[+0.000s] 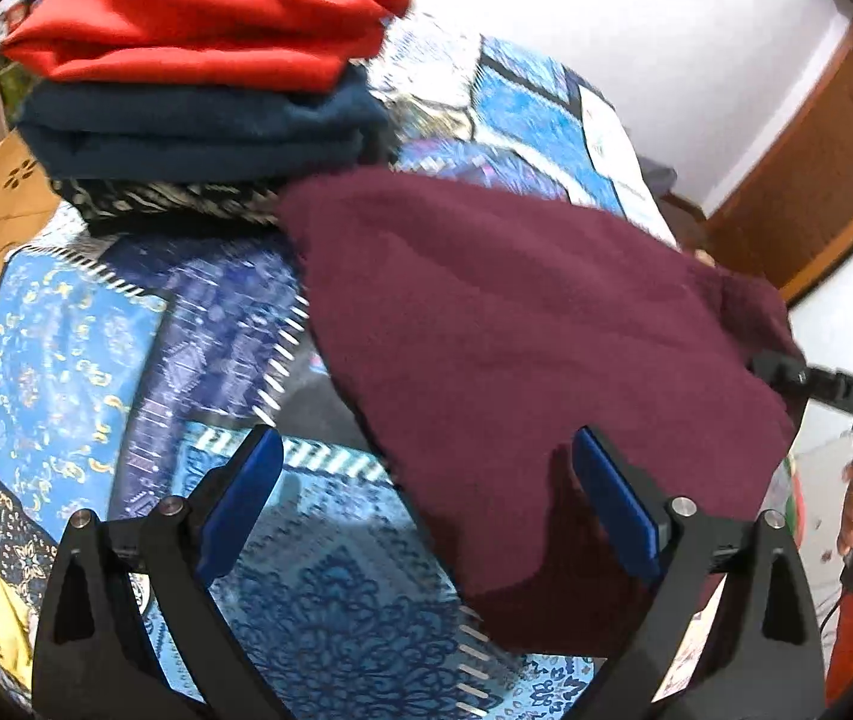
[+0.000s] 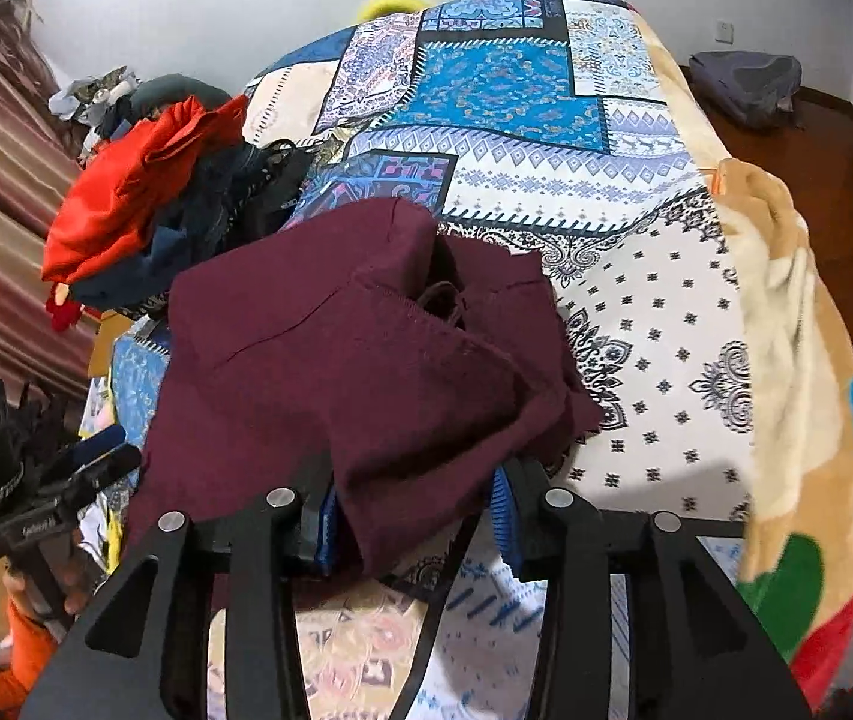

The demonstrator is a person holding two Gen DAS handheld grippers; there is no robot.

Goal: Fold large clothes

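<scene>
A maroon knit garment [image 1: 516,330] lies partly folded on a patchwork bedspread [image 1: 96,360]. My left gripper [image 1: 426,435] hovers open over its near edge, one blue pad above the cloth and the other above the bedspread. At the right edge of that view my right gripper [image 1: 786,372] meets the garment's far side. In the right wrist view the maroon garment [image 2: 336,360] drapes over my right gripper [image 2: 414,480] and hides its tips. Cloth hangs loosely between the spread blue pads [image 2: 504,510]. The left gripper [image 2: 108,450] shows at the left.
A stack of folded clothes, red [image 1: 198,18] over navy [image 1: 204,120] over a patterned piece [image 1: 168,198], sits at the bed's far left. A fleece blanket [image 2: 786,360] hangs off the right side. A backpack [image 2: 744,84] is on the floor and a cardboard box [image 1: 0,210] stands beside the bed.
</scene>
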